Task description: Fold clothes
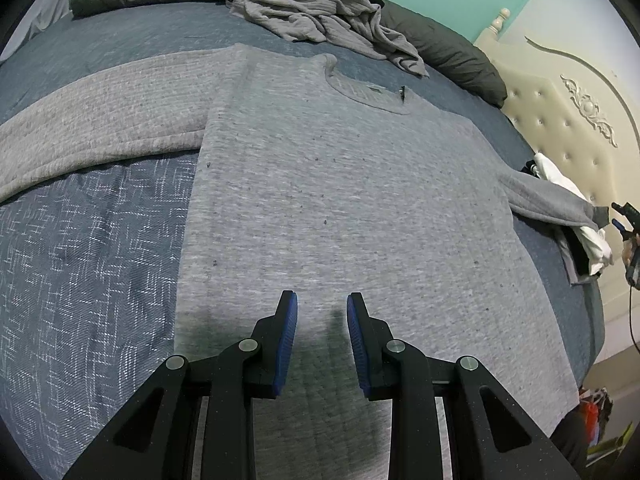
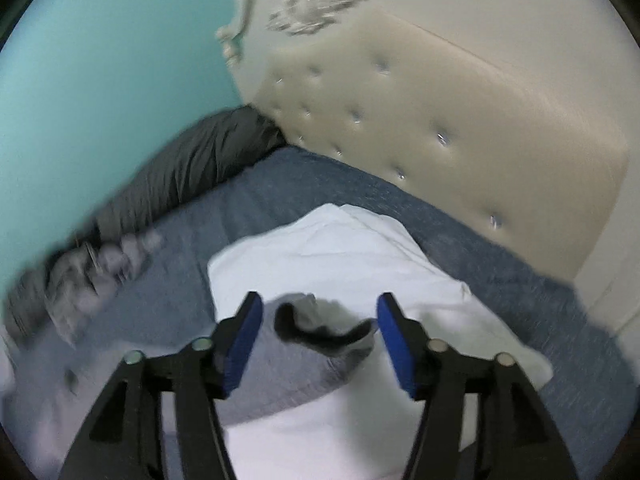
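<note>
A grey long-sleeved sweater point(image 1: 340, 184) lies flat on the blue bedspread point(image 1: 92, 248), collar away from me, both sleeves spread out. My left gripper point(image 1: 322, 304) hangs open over its lower hem with nothing between the blue pads. The right sleeve runs out to a cuff point(image 2: 320, 332) that rests on a white garment point(image 2: 332, 256). My right gripper point(image 2: 320, 308) hovers open just over that cuff, one finger on each side. The right gripper point(image 1: 626, 216) also shows small at the right edge of the left wrist view.
A crumpled grey garment point(image 1: 320, 16) and dark pillows point(image 1: 448, 56) lie at the far side of the bed. A cream tufted headboard point(image 2: 440, 128) stands to the right, by a teal wall point(image 2: 100, 60). White and dark clothes point(image 1: 576, 216) are piled near the right bed edge.
</note>
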`<state>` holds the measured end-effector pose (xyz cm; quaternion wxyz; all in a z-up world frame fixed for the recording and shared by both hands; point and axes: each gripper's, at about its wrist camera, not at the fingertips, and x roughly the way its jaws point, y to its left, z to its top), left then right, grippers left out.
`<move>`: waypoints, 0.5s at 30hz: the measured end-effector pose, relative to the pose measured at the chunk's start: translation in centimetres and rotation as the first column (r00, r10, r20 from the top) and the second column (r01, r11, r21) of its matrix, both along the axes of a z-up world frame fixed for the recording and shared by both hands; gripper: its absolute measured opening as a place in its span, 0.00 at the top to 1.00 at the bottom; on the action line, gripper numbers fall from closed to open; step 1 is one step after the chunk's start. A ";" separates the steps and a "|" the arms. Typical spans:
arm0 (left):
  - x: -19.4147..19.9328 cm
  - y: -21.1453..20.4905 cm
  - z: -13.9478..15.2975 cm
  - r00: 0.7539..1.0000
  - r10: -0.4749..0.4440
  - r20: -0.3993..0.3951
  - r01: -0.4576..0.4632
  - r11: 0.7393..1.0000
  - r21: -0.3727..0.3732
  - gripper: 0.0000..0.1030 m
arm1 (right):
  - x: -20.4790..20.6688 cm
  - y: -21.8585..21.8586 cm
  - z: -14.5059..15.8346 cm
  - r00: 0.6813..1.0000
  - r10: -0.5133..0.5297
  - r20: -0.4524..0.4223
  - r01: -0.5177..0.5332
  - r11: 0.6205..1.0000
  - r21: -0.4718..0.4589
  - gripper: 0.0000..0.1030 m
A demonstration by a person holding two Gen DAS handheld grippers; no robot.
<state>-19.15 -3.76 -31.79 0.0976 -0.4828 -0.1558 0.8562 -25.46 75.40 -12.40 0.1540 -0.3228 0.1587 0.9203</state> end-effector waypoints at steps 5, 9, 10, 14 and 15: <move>-0.1 -0.1 -0.2 1.000 0.001 0.004 -0.001 1.000 -0.001 0.73 | -1.5 -3.2 -1.1 0.989 0.116 0.095 -0.134 0.971 0.200 0.35; -0.1 -0.1 -0.4 1.000 -0.002 0.011 0.002 1.000 -0.005 0.73 | -3.0 -3.7 -2.7 0.977 0.082 0.199 -0.137 0.950 0.281 0.35; -0.1 -0.1 -0.4 1.000 -0.001 0.012 0.002 1.000 -0.007 0.73 | -3.3 -3.7 -3.0 0.975 0.079 0.209 -0.138 0.948 0.286 0.35; -0.1 0.0 -0.5 1.000 -0.001 0.016 0.001 1.000 -0.016 0.73 | -4.7 -3.1 -3.9 0.962 0.048 0.269 -0.128 0.949 0.289 0.80; -0.1 0.0 -0.5 1.000 -0.001 0.018 0.002 1.000 -0.019 0.73 | -5.0 -2.9 -3.9 0.960 0.039 0.277 -0.122 0.949 0.289 0.89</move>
